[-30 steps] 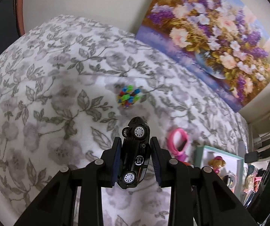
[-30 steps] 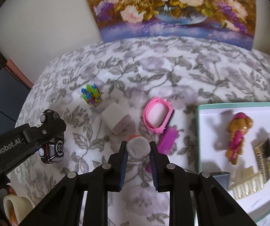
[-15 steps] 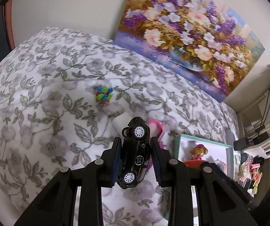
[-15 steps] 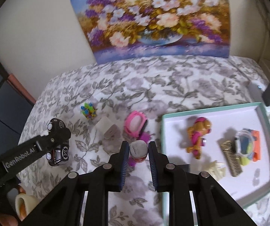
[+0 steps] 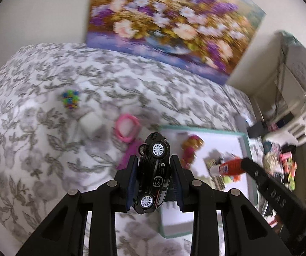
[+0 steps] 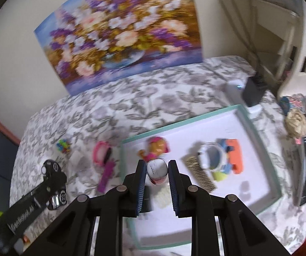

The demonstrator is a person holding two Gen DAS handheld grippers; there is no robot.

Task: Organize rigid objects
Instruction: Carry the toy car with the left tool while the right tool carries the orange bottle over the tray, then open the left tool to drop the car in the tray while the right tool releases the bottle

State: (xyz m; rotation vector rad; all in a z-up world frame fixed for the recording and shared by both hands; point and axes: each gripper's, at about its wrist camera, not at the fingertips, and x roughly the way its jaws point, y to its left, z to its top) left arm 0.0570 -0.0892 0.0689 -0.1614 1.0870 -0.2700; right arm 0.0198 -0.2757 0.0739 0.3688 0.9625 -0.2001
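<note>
The bed, under a soft floral cover, carries a teal-rimmed tray holding several small items already. Largest item in hand: a black toy car, clamped nose-up by its roof and underside between the pads of the left tool, above the tray's near corner. Judged stiff and light; glossy shell may slip and the wheels roll, so the body sides remain the sound hold. The right tool is closed narrowly on a small red-and-white tube above the tray's left part; judged light, rigid, smooth and round, best pinched mid-body.
</note>
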